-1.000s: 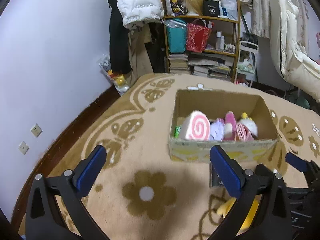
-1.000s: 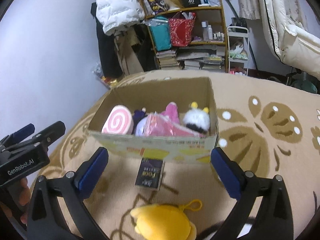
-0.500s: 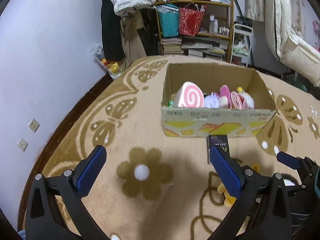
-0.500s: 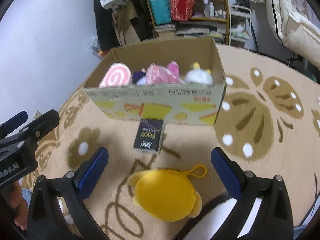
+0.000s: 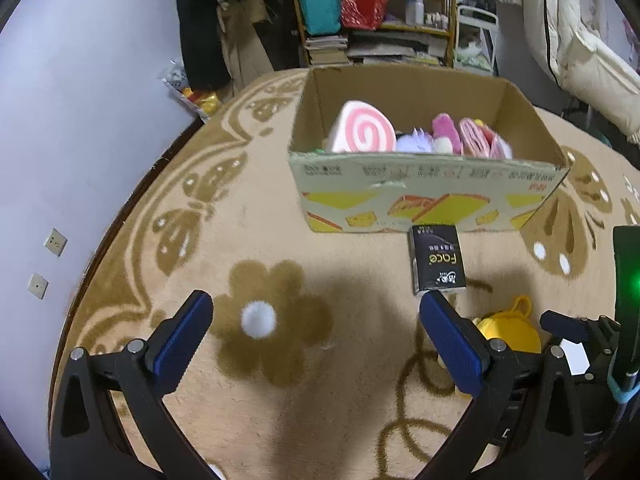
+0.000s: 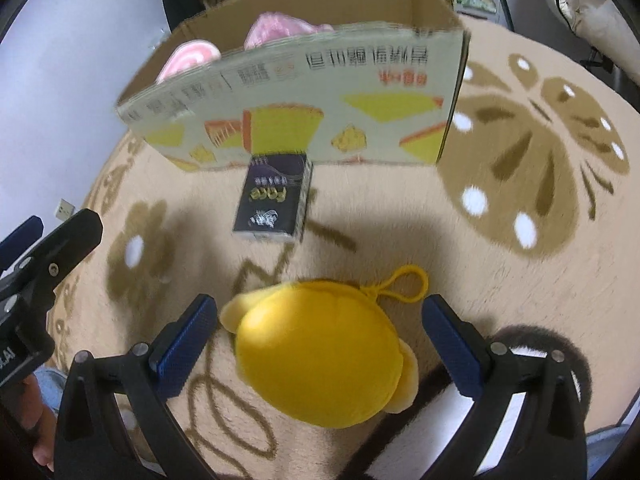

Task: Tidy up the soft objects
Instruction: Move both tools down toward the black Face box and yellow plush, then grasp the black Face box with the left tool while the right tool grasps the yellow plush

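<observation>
A yellow plush toy point(image 6: 324, 354) with a loop lies on the carpet between the blue pads of my open right gripper point(image 6: 318, 336), not clamped. It also shows in the left wrist view point(image 5: 508, 330). A cardboard box point(image 5: 424, 196) beyond it holds a pink swirl plush point(image 5: 362, 130) and other soft toys point(image 5: 472, 138); the box shows in the right wrist view too point(image 6: 312, 120). A dark tissue pack point(image 6: 276, 200) lies just in front of the box. My left gripper point(image 5: 316, 338) is open and empty over the carpet, left of the plush.
A beige carpet point(image 5: 240, 208) with brown flowers and butterflies covers the floor. A purple wall point(image 5: 80, 100) is at the left. A cluttered shelf point(image 5: 372, 12) and hanging coats stand behind the box. Bedding point(image 5: 580, 52) is at the right.
Both grippers have dropped lower and pulled back from the box. The right gripper has come down around the yellow plush, which now sits between its pads.
</observation>
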`<action>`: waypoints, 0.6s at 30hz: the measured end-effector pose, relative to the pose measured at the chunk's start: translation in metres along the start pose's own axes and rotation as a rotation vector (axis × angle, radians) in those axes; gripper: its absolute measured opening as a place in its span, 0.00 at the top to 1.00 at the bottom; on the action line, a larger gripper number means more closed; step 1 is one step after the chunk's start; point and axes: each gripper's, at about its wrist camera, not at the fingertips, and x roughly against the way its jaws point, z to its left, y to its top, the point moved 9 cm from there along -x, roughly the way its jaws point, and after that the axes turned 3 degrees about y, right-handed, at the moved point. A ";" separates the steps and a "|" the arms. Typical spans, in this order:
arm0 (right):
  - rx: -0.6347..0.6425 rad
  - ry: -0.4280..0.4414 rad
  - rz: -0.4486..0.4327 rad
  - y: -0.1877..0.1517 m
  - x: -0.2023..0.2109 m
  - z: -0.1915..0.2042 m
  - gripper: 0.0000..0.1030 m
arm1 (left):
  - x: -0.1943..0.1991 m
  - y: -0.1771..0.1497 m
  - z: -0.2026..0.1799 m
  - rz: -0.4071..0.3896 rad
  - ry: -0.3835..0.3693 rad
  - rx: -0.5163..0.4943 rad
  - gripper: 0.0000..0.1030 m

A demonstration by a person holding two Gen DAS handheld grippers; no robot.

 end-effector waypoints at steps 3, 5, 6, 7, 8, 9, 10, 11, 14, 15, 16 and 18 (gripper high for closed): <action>-0.007 -0.016 0.036 -0.006 -0.007 -0.003 0.00 | -0.007 -0.002 -0.008 0.020 -0.020 -0.009 0.01; -0.009 -0.024 0.058 -0.010 -0.011 -0.006 0.00 | -0.012 -0.003 -0.014 0.035 -0.039 -0.014 0.01; -0.013 -0.018 0.067 -0.011 -0.012 -0.006 0.00 | -0.015 -0.003 -0.015 0.042 -0.041 -0.017 0.01; -0.017 -0.015 0.077 -0.013 -0.014 -0.006 0.00 | -0.017 -0.004 -0.017 0.047 -0.042 -0.019 0.01; -0.018 -0.007 0.092 -0.015 -0.015 -0.005 0.00 | -0.019 -0.004 -0.019 0.052 -0.046 -0.022 0.01; -0.016 0.000 0.104 -0.017 -0.016 -0.004 0.03 | -0.021 -0.004 -0.021 0.059 -0.053 -0.026 0.01; -0.015 0.004 0.113 -0.018 -0.016 -0.003 0.04 | -0.023 -0.005 -0.024 0.067 -0.067 -0.028 0.01; -0.014 0.005 0.118 -0.018 -0.015 -0.002 0.06 | -0.024 -0.005 -0.026 0.070 -0.074 -0.028 0.01; -0.019 0.021 0.134 -0.020 -0.014 -0.003 0.12 | -0.029 -0.005 -0.034 0.083 -0.115 -0.029 0.01; -0.023 0.026 0.136 -0.020 -0.014 -0.003 0.15 | -0.030 -0.004 -0.038 0.085 -0.130 -0.031 0.01; -0.027 0.033 0.137 -0.020 -0.014 -0.003 0.16 | -0.031 -0.003 -0.042 0.085 -0.146 -0.036 0.01; -0.030 0.033 0.131 -0.019 -0.012 -0.004 0.17 | -0.032 -0.002 -0.047 0.082 -0.159 -0.047 0.01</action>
